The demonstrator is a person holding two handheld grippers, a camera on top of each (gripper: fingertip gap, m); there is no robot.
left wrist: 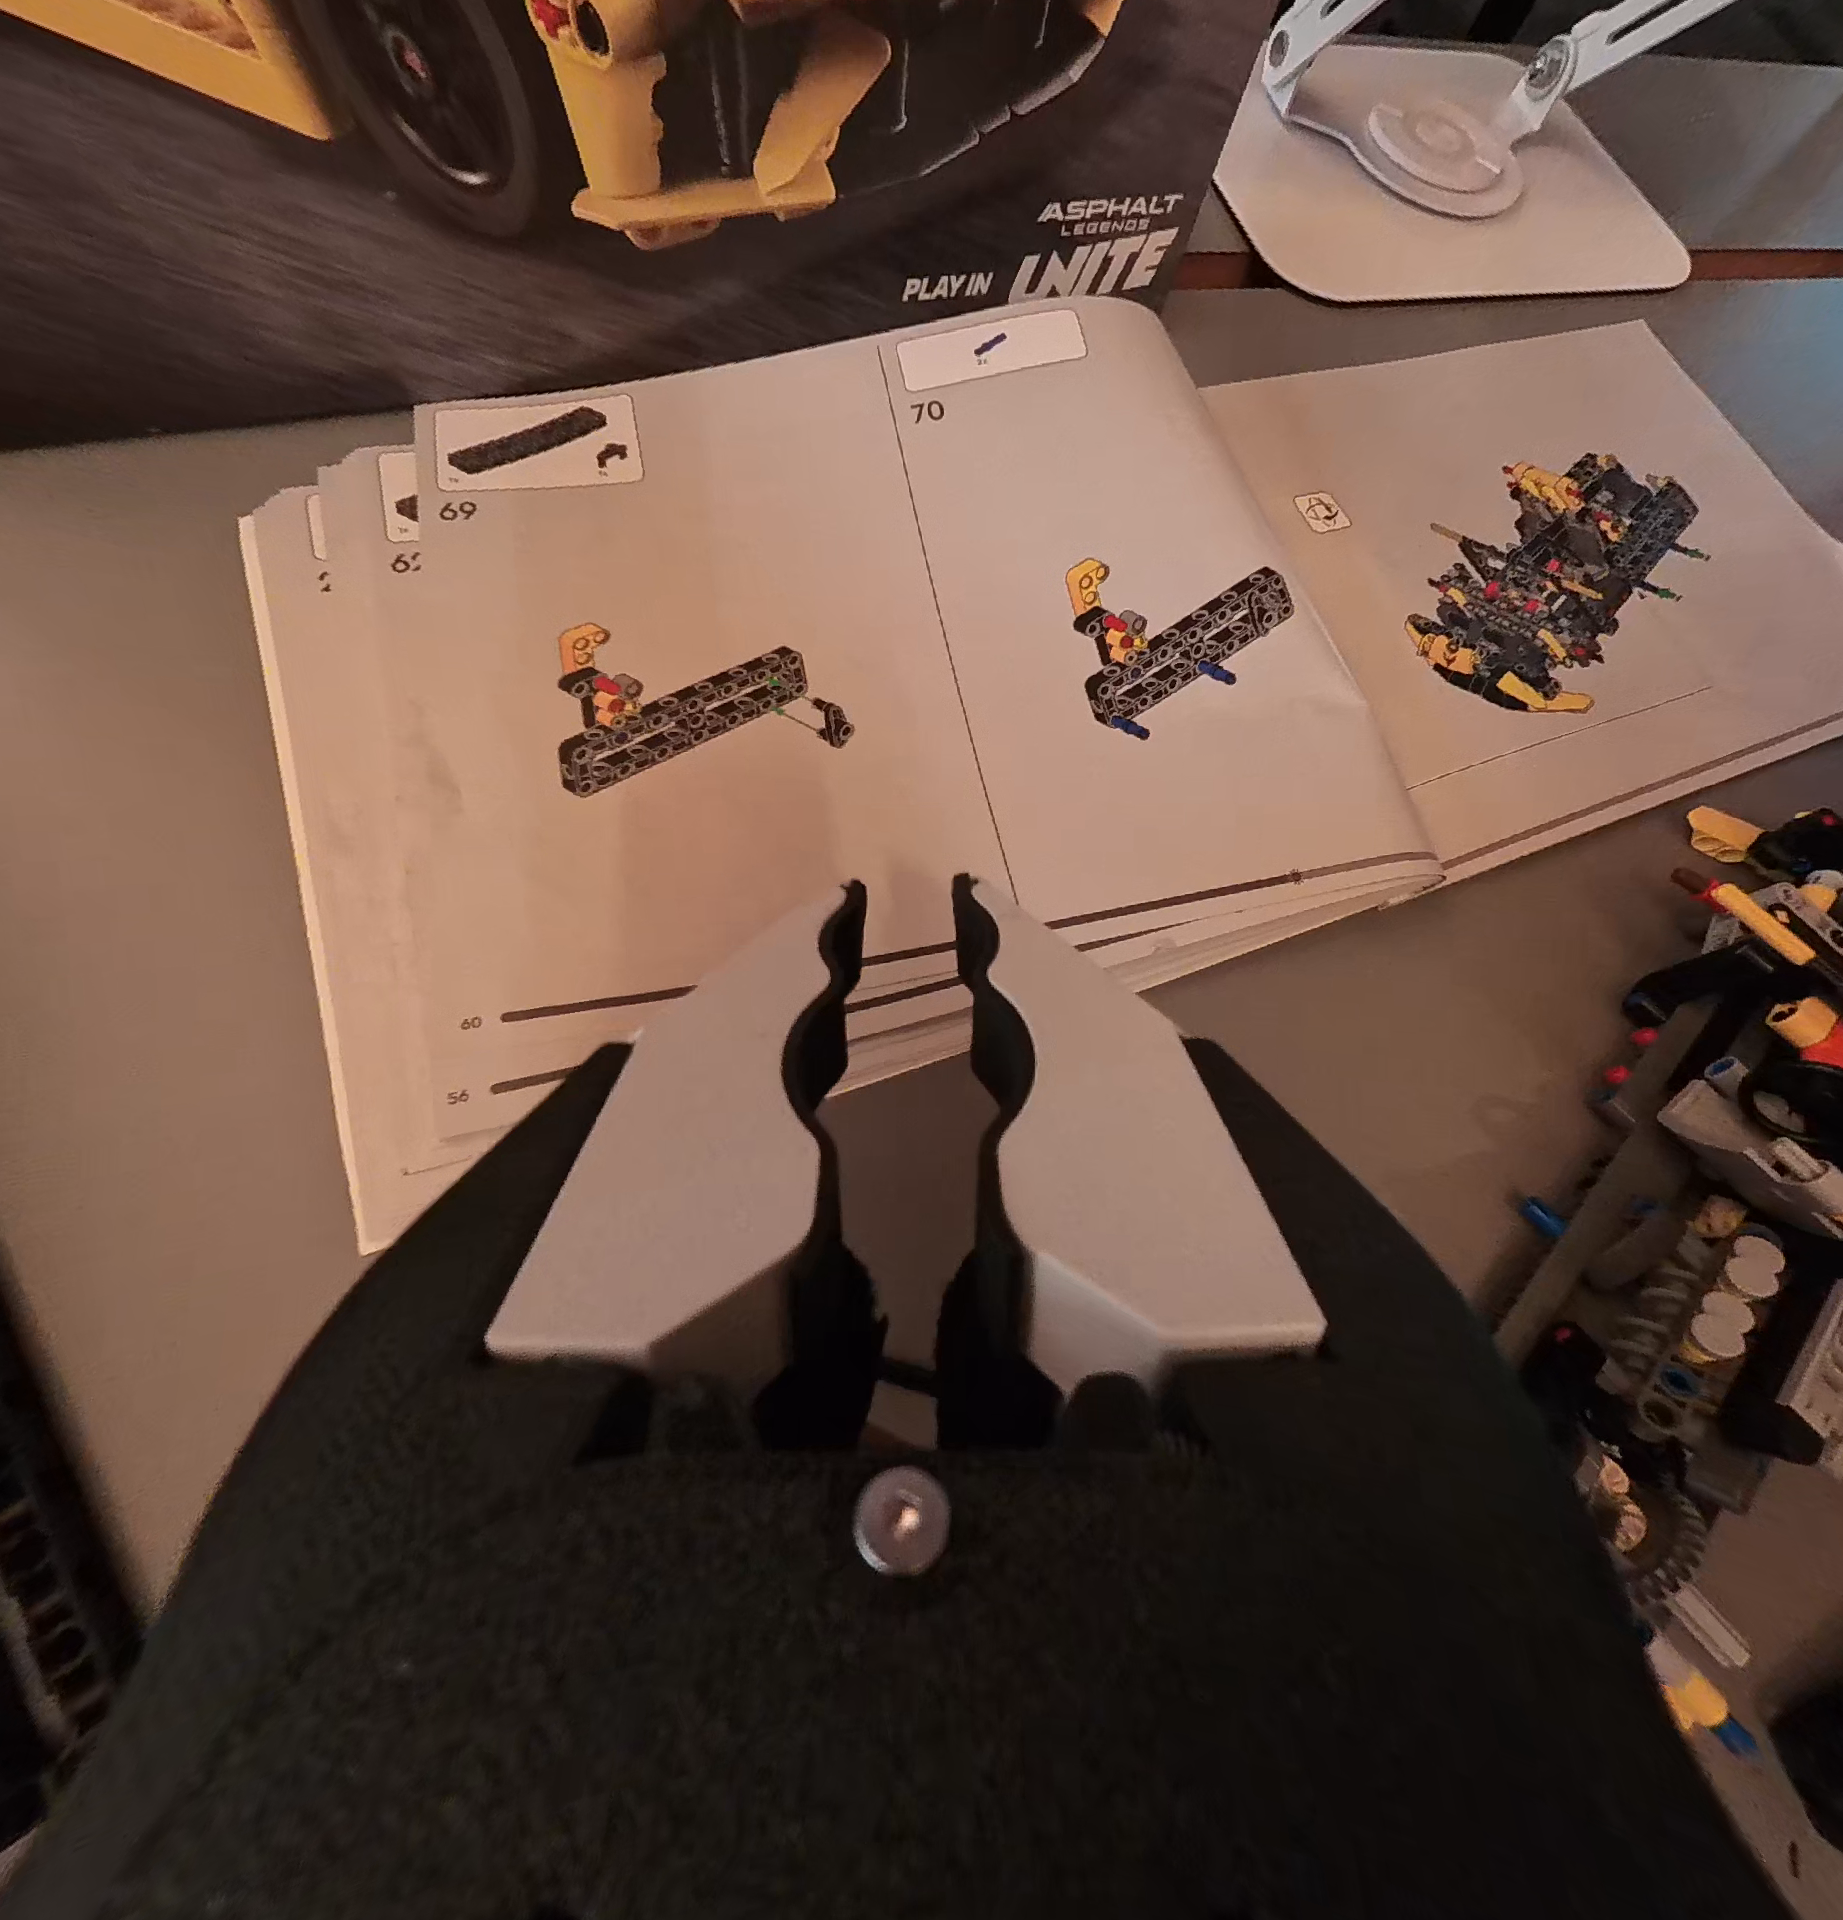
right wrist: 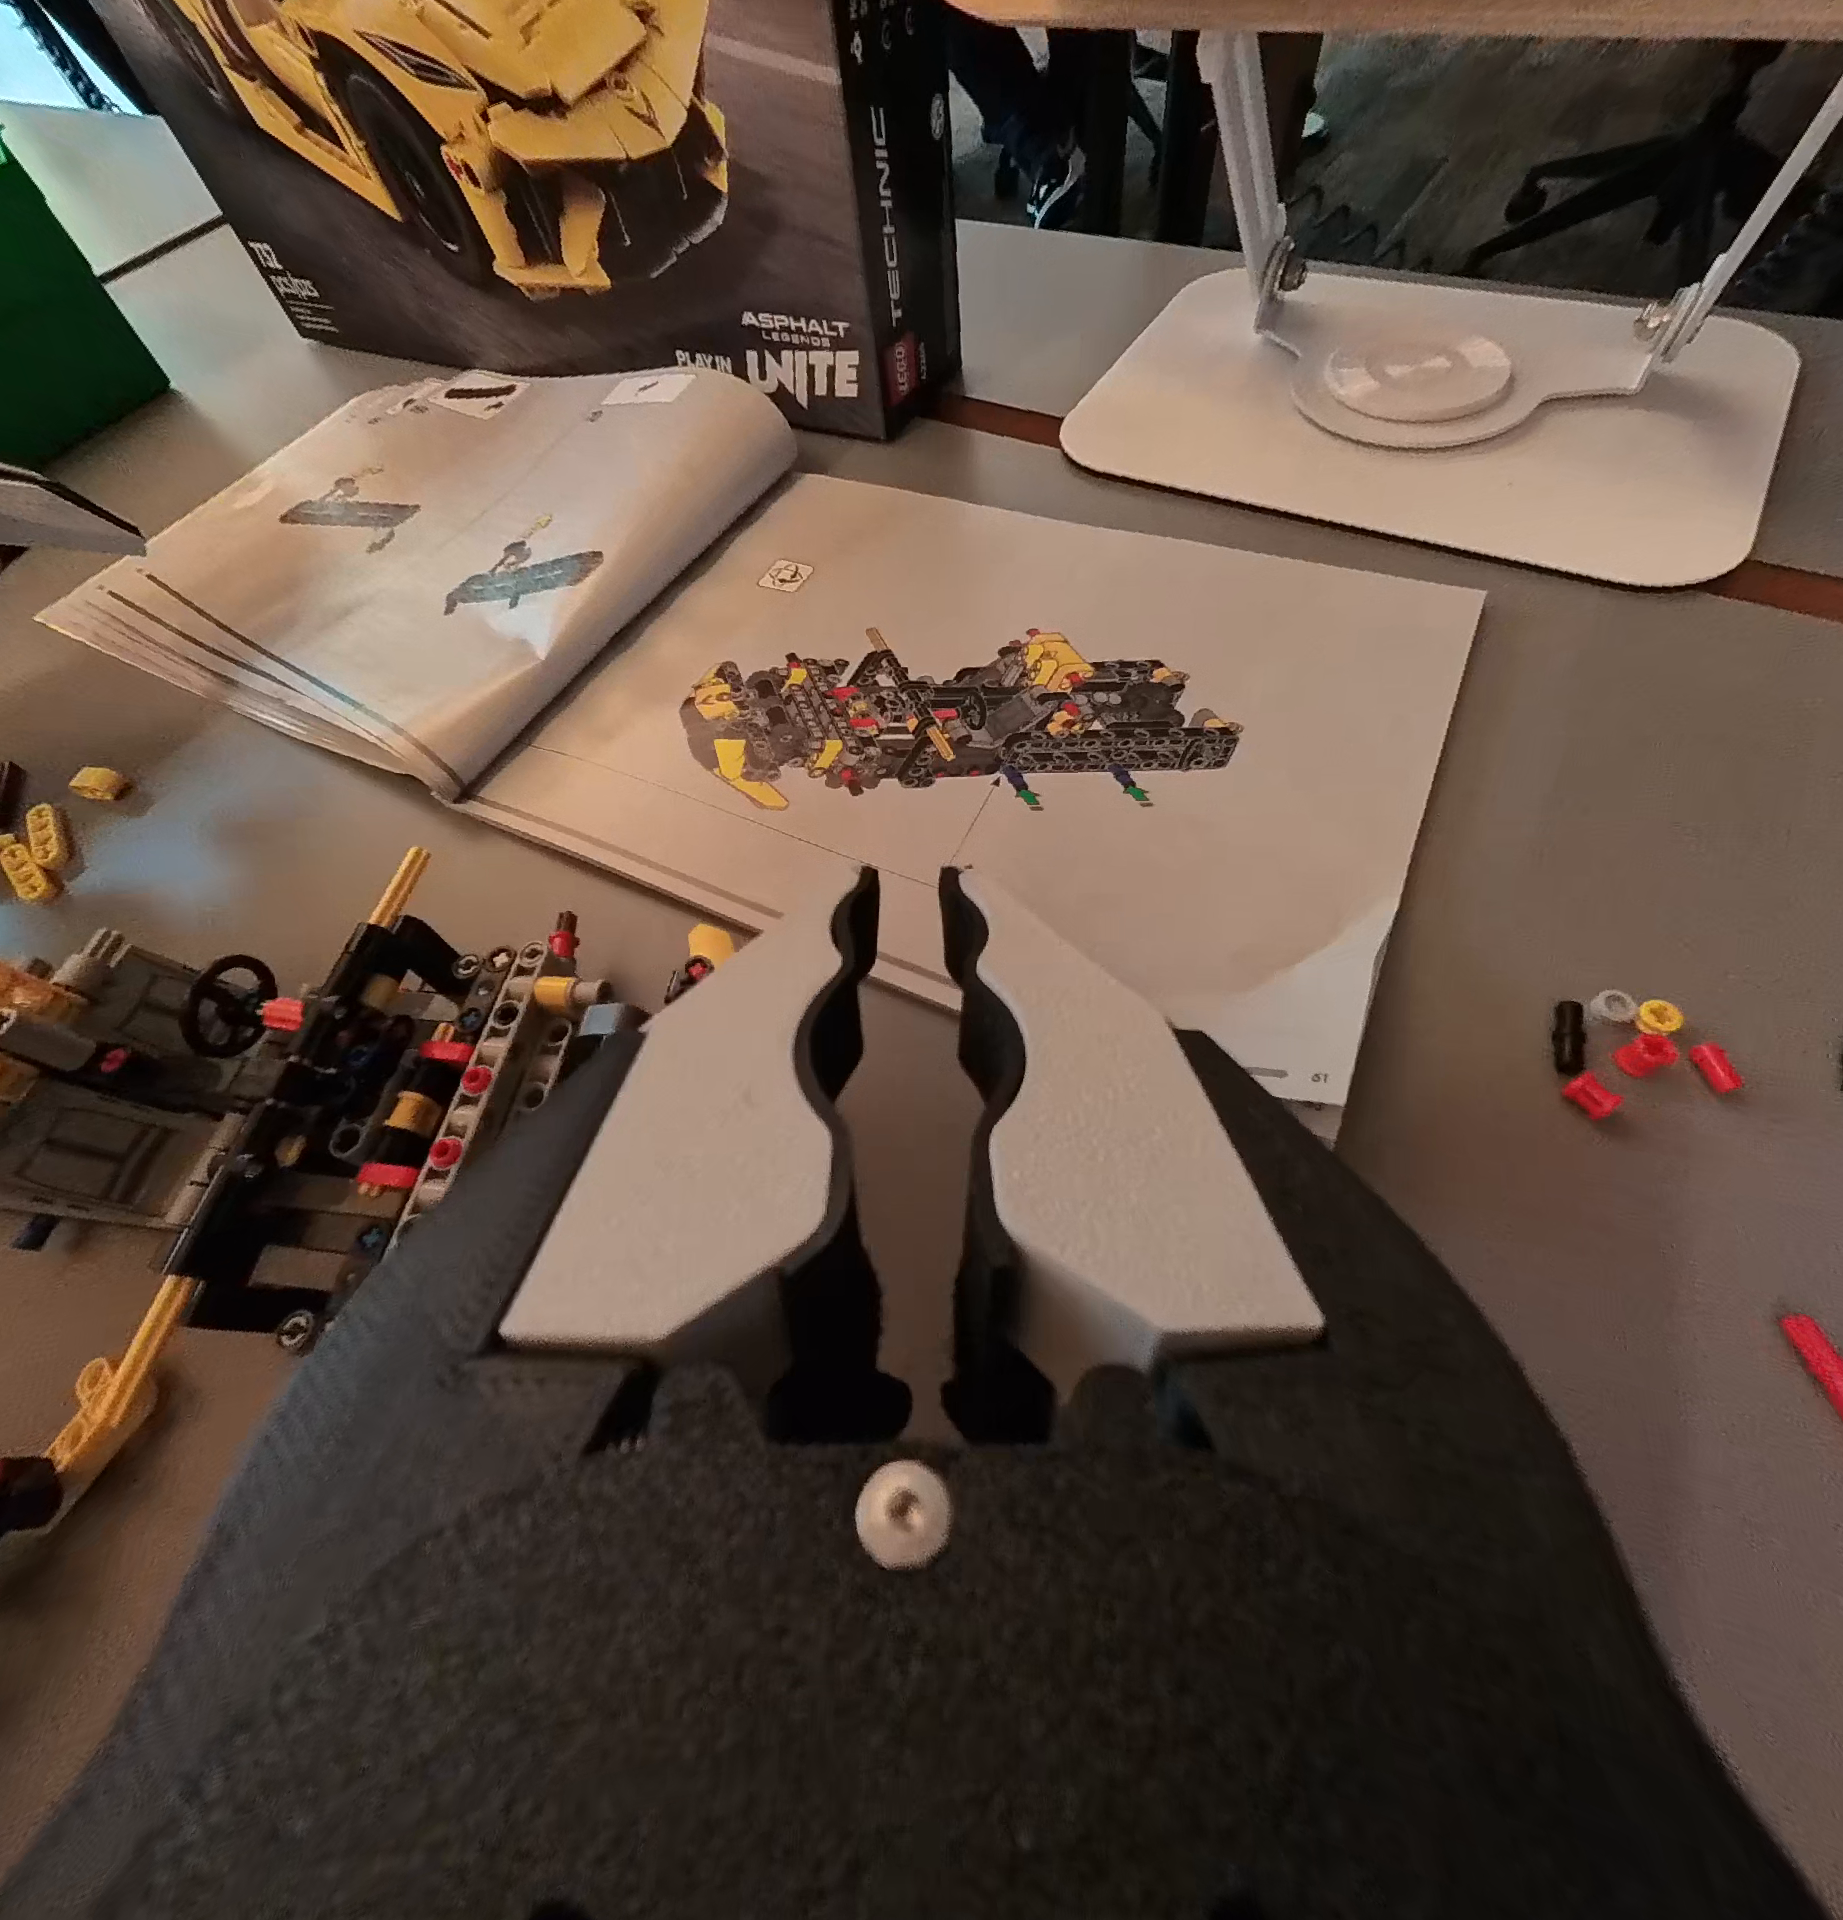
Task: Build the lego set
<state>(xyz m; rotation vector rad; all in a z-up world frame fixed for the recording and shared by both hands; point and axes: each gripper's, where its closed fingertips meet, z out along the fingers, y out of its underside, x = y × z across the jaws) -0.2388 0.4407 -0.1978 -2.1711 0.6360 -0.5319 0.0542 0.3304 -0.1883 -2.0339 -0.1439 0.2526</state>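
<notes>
Evidently both tools are idle while the booklet is consulted: the left gripper (left wrist: 909, 894) hangs over the near edge of the instruction booklet (left wrist: 792, 644), jaws slightly parted with nothing between them, and the right gripper (right wrist: 909, 878) is likewise slack and empty above the booklet's flat right-hand page (right wrist: 1208, 894). The booklet lies open at twelve o'clock of each tool, probably so the drawings can be read before a part is picked. The set's box (right wrist: 543, 208) stands upright behind it, likely as a reference picture. The half-built car chassis (right wrist: 304, 1091) sits at nine o'clock of the right gripper, close at hand. Loose red pins (right wrist: 1644, 1060) lie at three o'clock, loose yellow pieces (right wrist: 34, 842) at ten o'clock, spread apart so each can be grasped singly.
</notes>
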